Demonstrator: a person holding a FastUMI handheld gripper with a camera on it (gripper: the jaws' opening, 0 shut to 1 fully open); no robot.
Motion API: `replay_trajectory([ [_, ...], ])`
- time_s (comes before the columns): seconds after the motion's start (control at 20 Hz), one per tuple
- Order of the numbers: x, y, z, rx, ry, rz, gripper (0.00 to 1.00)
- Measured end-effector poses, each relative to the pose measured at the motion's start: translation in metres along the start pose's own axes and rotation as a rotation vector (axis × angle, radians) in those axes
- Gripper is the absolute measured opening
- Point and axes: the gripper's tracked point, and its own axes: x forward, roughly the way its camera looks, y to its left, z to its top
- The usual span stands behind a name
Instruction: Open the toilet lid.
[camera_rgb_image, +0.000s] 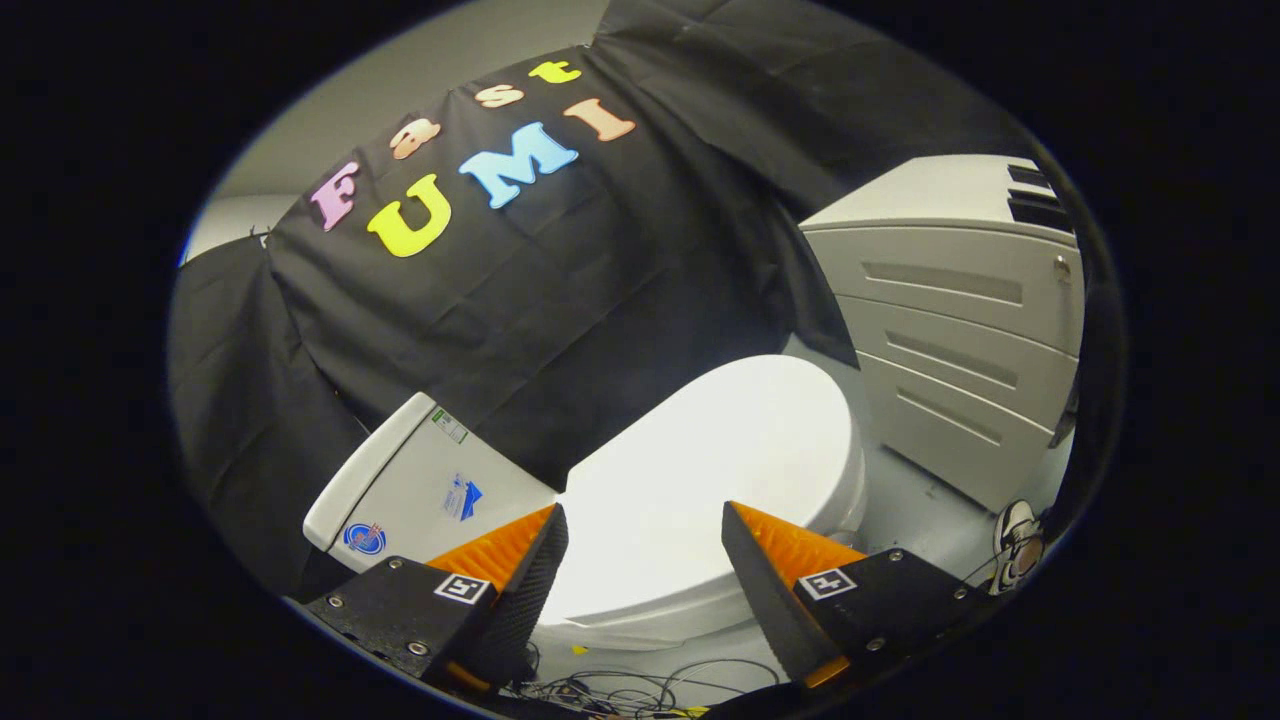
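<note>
Claw (645, 525) fingers spread wide, seemingly above closed toilet lid (700, 480).

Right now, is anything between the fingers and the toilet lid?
No. In the gripper view the open gripper hangs above the closed toilet lid; the fingers touch nothing, and just the bare white lid shows in the gap between them.

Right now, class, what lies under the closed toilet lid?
The toilet lid is down flat, so the seat and bowl beneath are covered. Only the toilet's white base shows below its edge. The open claw hovers above it, touching nothing.
</note>
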Motion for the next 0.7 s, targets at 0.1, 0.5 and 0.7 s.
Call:
replay_trajectory([
  [0.1,0.000,-0.013,-0.010,0.034,0.030,-0.019,0.96],
  [0.5,-0.002,-0.071,-0.043,0.245,0.095,-0.106,0.96],
  [0.7,0.004,-0.090,-0.048,0.331,0.089,-0.113,0.95],
])
